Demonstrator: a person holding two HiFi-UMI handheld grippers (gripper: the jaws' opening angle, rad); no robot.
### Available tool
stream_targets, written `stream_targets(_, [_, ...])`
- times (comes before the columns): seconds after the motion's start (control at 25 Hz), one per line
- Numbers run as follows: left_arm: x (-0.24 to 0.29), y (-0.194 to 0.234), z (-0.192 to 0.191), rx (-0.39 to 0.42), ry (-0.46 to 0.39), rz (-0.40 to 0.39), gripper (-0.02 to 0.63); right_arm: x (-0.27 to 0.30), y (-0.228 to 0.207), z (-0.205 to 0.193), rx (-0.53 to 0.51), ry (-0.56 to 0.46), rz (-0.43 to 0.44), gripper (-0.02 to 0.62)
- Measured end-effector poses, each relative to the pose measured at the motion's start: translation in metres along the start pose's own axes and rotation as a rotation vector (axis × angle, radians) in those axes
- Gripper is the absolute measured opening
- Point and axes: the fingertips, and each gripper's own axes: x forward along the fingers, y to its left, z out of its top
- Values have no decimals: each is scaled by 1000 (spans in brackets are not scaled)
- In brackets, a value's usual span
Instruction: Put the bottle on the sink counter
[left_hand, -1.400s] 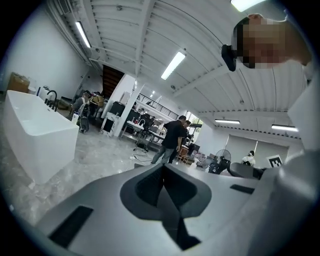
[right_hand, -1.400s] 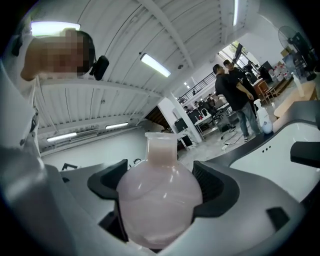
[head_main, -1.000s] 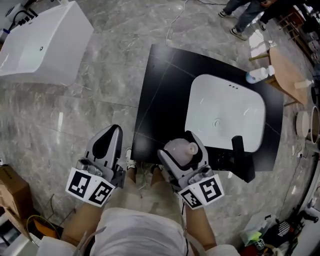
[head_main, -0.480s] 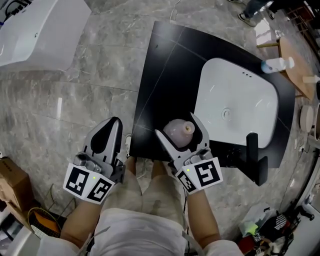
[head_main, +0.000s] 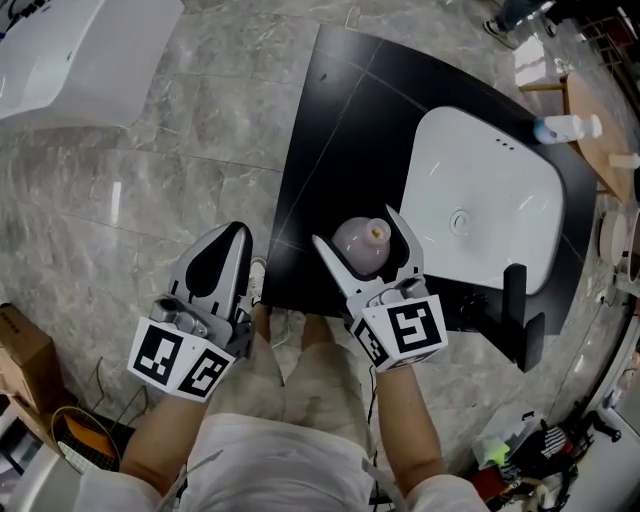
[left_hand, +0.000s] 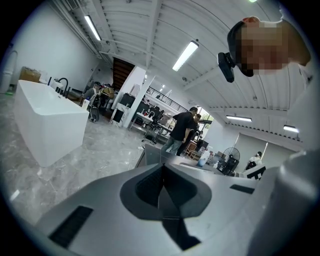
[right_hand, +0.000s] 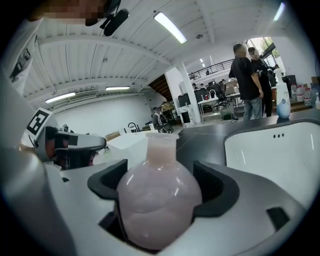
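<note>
The right gripper, clamped on the pinkish bottle, has come further in over the black counter's near edge, beside the white basin and black tap, while the left gripper hangs closed, empty, above the floor.

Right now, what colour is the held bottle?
Pale pink bottle; best in right gripper view.
</note>
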Motion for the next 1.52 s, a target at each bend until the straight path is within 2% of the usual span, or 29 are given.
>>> stream_targets(0.28, [-5,6,-2,-19,-14,9,14,9,5,-10,-112,80,-24,411])
stream_targets(0.84, [-12,12,-2,-44,-26,19,14,14,7,-21,-172,164,-45,410])
stream_targets(1.52, [-8,13,-5,-48,-29,27,14,17,10,-29,-244,218,-43,411])
